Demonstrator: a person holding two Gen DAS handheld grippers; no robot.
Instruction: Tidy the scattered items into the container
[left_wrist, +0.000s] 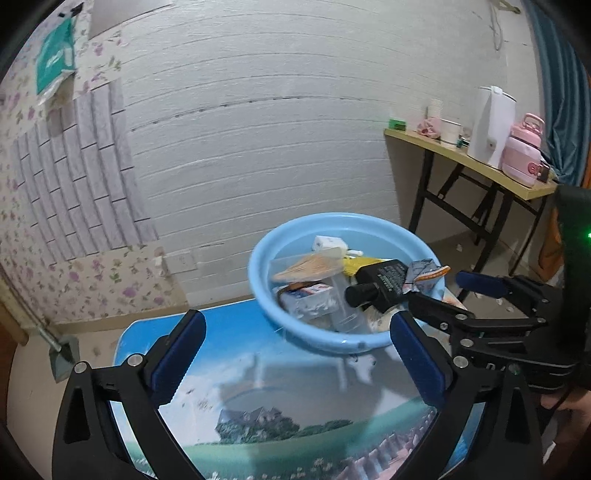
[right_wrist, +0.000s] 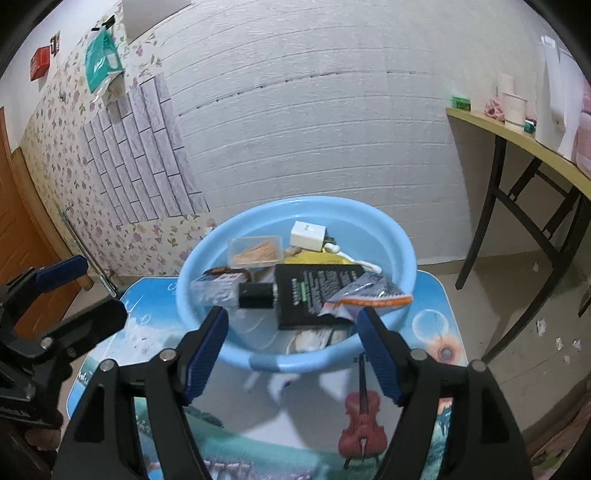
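Note:
A light blue plastic basin (left_wrist: 284, 325) (right_wrist: 388, 236) sits at the far end of a small picture-printed table (left_wrist: 258, 406) (right_wrist: 295, 413). Inside lie a black flat bottle with a black cap (left_wrist: 384, 282) (right_wrist: 306, 295), a white charger plug (left_wrist: 327, 243) (right_wrist: 308, 234), a clear box of toothpicks (left_wrist: 310, 267) (right_wrist: 255, 253), a silver snack wrapper (left_wrist: 424, 275) (right_wrist: 365, 293) and a clear packet (left_wrist: 314, 299) (right_wrist: 218, 290). My left gripper (left_wrist: 299, 358) stands wide open and empty, short of the basin. My right gripper (right_wrist: 291, 350) is open and empty at the basin's near rim; it also shows in the left wrist view (left_wrist: 443, 295).
A yellow-topped folding side table (left_wrist: 476, 158) (right_wrist: 517, 136) stands at the right with a white kettle (left_wrist: 489, 125), a pink jug (left_wrist: 522, 153) and paper cups (right_wrist: 513, 105). A white brick-pattern wall lies behind the basin. Scraps litter the floor on the right.

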